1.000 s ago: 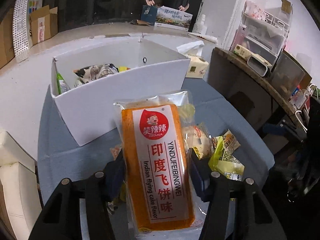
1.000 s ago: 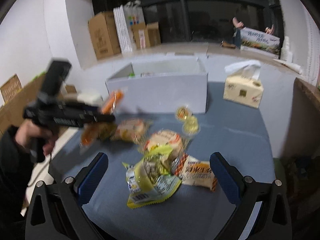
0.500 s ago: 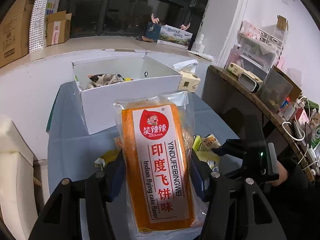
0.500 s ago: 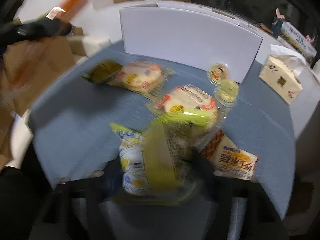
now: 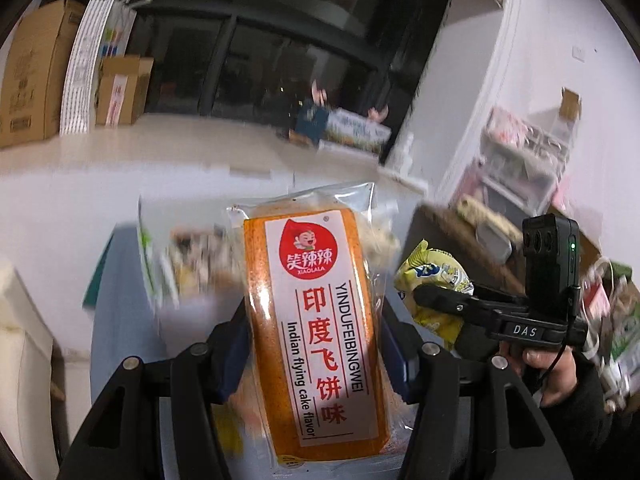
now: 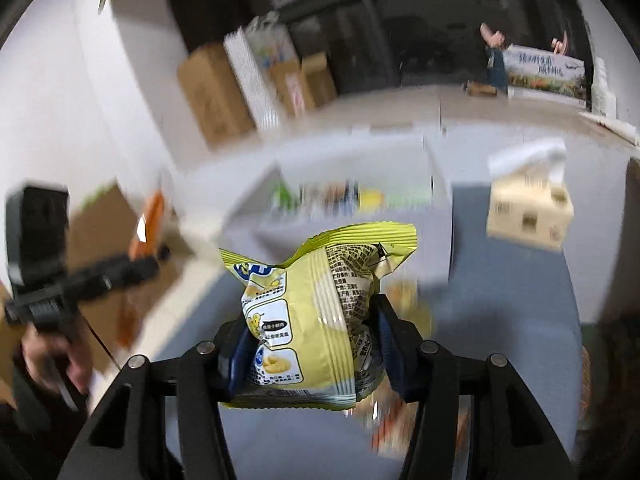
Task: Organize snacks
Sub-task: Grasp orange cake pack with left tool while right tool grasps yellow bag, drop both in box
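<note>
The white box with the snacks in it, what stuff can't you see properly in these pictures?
- White box, right wrist view: blur smears the snacks inside.
- White box, left wrist view: the orange cake pack covers most of it.
- Table snacks, right wrist view: hidden behind the yellow chip bag.
- Yellow chip bag's small print: too tiny.

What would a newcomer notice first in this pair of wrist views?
The orange Indian flying cake flavor packet fills the middle of the left wrist view, upright and pinched between the left gripper jaws. In the right wrist view, a crinkled yellow snack bag is clamped the same way in the right gripper. Behind both, blurred, sits the white box on the blue-grey table.
</note>
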The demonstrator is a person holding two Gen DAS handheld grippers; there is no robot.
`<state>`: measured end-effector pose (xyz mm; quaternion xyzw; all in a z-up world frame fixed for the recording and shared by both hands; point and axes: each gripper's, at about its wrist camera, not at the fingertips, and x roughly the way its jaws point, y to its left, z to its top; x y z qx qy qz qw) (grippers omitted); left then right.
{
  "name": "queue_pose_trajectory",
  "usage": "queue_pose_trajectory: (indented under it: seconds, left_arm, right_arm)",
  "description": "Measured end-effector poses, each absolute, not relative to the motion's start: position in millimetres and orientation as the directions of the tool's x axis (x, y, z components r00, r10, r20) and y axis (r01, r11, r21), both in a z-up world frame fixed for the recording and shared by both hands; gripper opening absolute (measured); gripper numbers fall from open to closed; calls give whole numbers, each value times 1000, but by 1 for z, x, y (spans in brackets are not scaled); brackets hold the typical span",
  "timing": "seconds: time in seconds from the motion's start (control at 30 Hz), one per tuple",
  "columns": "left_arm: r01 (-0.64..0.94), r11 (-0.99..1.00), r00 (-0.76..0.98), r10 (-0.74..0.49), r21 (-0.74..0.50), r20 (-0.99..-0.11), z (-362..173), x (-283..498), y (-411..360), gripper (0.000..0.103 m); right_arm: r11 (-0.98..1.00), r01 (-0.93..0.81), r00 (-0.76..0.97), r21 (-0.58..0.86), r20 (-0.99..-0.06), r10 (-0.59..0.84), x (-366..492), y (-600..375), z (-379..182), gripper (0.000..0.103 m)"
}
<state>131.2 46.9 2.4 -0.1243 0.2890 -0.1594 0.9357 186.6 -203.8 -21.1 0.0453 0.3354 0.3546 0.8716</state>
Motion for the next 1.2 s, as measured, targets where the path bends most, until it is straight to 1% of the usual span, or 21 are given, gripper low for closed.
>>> queue_pose_trajectory:
  seconds: [0.07, 0.13, 0.2, 0.33, 0.37, 0.4, 0.43, 0.47, 0.5, 0.57, 0.63, 0.83, 1.0, 1.2]
  left_arm:
    - [217, 927, 797, -348, -305, -494, 17, 165, 45, 62]
    - [200, 930, 794, -338, -307, -506, 23, 204, 45, 62]
    - [178, 930, 785, -330, -320, -523, 21, 238, 45, 62]
    - [154, 943, 775, -300, -295, -556, 7, 287, 40, 64]
    - [146, 944, 763, -298, -296, -574, 2, 297, 40, 74]
    - [132, 946, 741, -293, -296, -604, -5, 308, 40, 91]
    - [97, 956, 725, -258, -277, -638, -13, 317, 41, 94]
    - [80, 964, 729, -230, -254, -645, -17, 319, 41, 97]
    - [70, 969, 734, -211, -237, -645, -21, 319, 42, 103]
    - [65, 960, 735, -231, -273, -638, -27, 314, 51, 103]
    - [52, 952, 735, -241, -301, -634, -30, 310, 59, 103]
    - [55, 960, 765, -217, -274, -607, -13, 284, 67, 103]
    - [101, 966, 796, -223, -239, -563, 1, 236, 68, 103]
    - [158, 967, 809, -242, -198, -536, -5, 156, 58, 103]
  right_arm:
    - [749, -572, 540, 335, -533, 651, 219, -197, -4, 59]
    - [744, -550, 529, 380, -530, 663, 256, -189, 6, 59]
    - [751, -533, 526, 391, -542, 655, 282, -179, 9, 59]
    - [779, -515, 530, 358, -582, 617, 325, -162, 7, 59]
    - [782, -510, 526, 358, -590, 613, 333, -160, 5, 60]
    - [782, -504, 517, 365, -598, 612, 342, -160, 1, 62]
    - [780, -497, 495, 380, -614, 615, 353, -158, -3, 72]
    - [790, -483, 490, 379, -630, 602, 359, -157, -7, 97]
    - [805, -461, 507, 373, -634, 584, 364, -159, -9, 103]
    - [813, -445, 530, 375, -622, 577, 365, -164, -11, 103]
    - [800, -437, 529, 412, -601, 599, 364, -172, -13, 103]
    - [775, -429, 553, 464, -543, 632, 345, -190, -8, 103]
    - [751, -496, 564, 436, -497, 660, 308, -199, 5, 103]
    - [719, -607, 559, 338, -462, 689, 234, -208, 11, 103]
